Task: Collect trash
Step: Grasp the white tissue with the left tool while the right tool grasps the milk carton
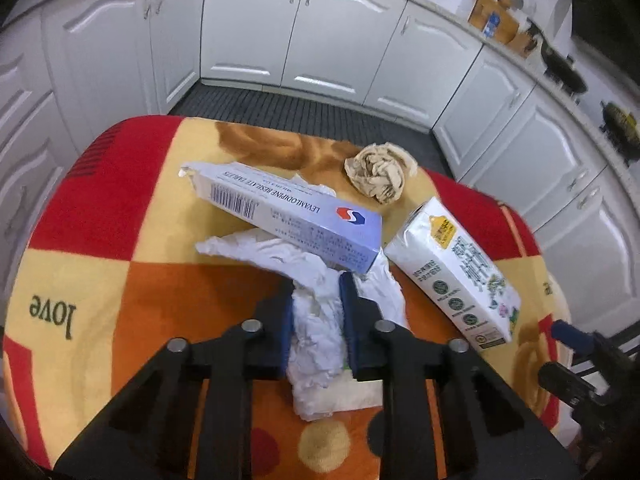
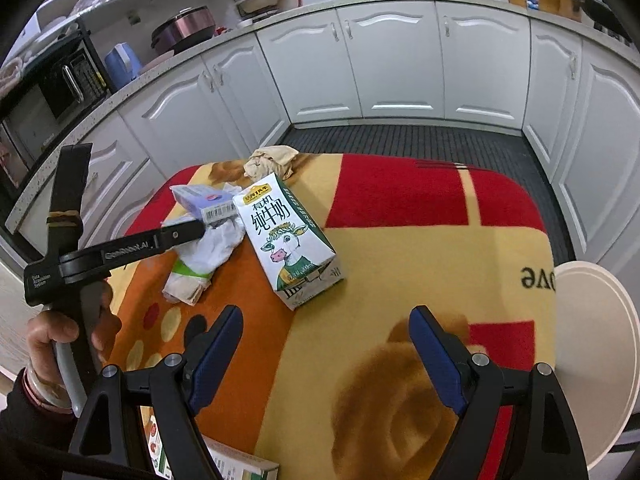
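Surface: table covered by a blanket [image 1: 120, 216] in red, yellow and orange blocks, with the word "love" printed on it. Beyond it lie dark ribbed floor matting [image 2: 400, 140] and a run of white cabinets [image 1: 248, 28] curving round the room, with a cluttered countertop above. A rice cooker [image 2: 184, 28] and a microwave [image 2: 68, 80] sit at the left in the right wrist view.

Trash on the blanket, near to far: crumpled white tissue [image 1: 316, 332], then a long pale-blue medicine box [image 1: 280, 212] lying partly over the tissue's far end, a milk carton [image 1: 452, 268] on its side just right of the box, and a brown crumpled paper ball [image 1: 378, 176] at the far edge. A white round rim [image 2: 596, 360] sits past the blanket's right edge; what it is cannot be told.

Hidden or unclear: the tissue's lower part is blocked by the gripper frame. A printed carton [image 2: 224, 464] at the bottom of the right wrist view is cut off. The counter items are blurred.

Pose: left gripper [image 1: 316, 308] is low over the near table edge, fingers narrowed and clamped on the tissue. The person's hand [image 2: 68, 332] grasps its handle. Right gripper [image 2: 326, 344] hovers above the blanket with its fingers spread wide, holding nothing, the milk carton just ahead.
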{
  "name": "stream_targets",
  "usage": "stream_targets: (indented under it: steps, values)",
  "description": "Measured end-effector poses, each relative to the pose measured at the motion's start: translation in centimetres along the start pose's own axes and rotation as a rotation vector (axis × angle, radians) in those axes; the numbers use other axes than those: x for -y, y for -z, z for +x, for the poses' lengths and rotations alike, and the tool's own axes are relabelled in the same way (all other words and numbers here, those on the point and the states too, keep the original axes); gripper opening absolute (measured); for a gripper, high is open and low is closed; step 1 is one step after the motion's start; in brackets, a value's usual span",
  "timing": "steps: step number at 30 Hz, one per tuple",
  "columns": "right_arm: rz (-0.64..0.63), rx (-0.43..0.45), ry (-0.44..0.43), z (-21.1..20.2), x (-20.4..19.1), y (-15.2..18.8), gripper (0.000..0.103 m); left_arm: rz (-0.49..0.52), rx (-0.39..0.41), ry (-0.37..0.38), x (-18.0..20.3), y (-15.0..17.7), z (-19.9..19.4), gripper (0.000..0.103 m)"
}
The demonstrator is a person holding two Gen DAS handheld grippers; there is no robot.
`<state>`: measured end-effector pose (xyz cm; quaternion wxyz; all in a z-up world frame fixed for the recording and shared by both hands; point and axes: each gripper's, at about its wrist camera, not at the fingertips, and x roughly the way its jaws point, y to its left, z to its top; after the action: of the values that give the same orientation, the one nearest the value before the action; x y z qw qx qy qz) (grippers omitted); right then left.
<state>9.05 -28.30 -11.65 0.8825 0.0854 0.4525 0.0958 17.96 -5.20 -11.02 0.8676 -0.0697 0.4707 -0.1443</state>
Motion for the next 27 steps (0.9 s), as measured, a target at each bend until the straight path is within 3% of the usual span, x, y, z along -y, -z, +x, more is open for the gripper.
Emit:
stream_targets:
  steps: [10,18,19,20,22,27]
  values:
    - [-0.034,-0.008,-0.018,0.7,-1.6,-0.6,0.083,0.028,0.090,0.018,-2.5,4.1,-8.0,0.012]
    - [-0.155,-0.027,0.012,3.0,-4.2,-2.8,0.083,-0.030,0.013,-0.048,-7.1,8.2,-9.9,0.014]
    - [-0.171,-0.035,0.022,3.7,-4.4,-3.2,0.083,-0.038,0.001,-0.064,-7.5,8.5,-9.5,0.022]
    - [-0.191,-0.052,0.037,4.8,-4.7,-3.7,0.083,-0.051,-0.023,-0.079,-8.0,8.9,-8.9,0.039]
    - [-0.217,-0.085,0.069,6.6,-5.0,-4.5,0.083,-0.066,-0.045,-0.089,-8.2,9.3,-8.3,0.063]
    - [-0.254,-0.146,0.111,9.8,-5.2,-5.5,0.083,-0.042,-0.024,-0.111,-7.8,9.3,-7.3,0.067]
